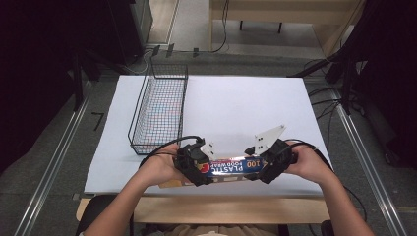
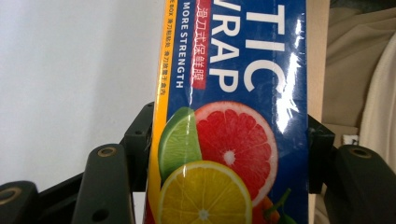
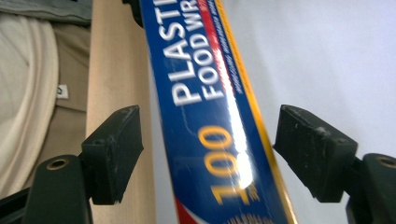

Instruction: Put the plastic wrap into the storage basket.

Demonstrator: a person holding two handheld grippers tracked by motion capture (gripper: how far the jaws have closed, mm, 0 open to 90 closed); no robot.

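1. Plastic food wrap box, high view: the box lies crosswise at the near edge of the white surface, with the left gripper at one end and the right gripper at the other. A black wire basket stands just beyond the left gripper. "100 PLASTIC FOOD WRAP" reads on the blue face.
2. Left gripper view: the fingers are clenched on the box, one against each long side. Legible: "WRAP", "MORE STRENGTH", Chinese characters, citrus pictures.
3. Right gripper view: the fingers stand released, apart from the box on both sides. Legible: "PLAST", "FOOD WR", "100".
4. Handling judgement: a long, light, stiff carton with a glossy, slippery film; walls may dent. Grasp across the narrow width near each end.
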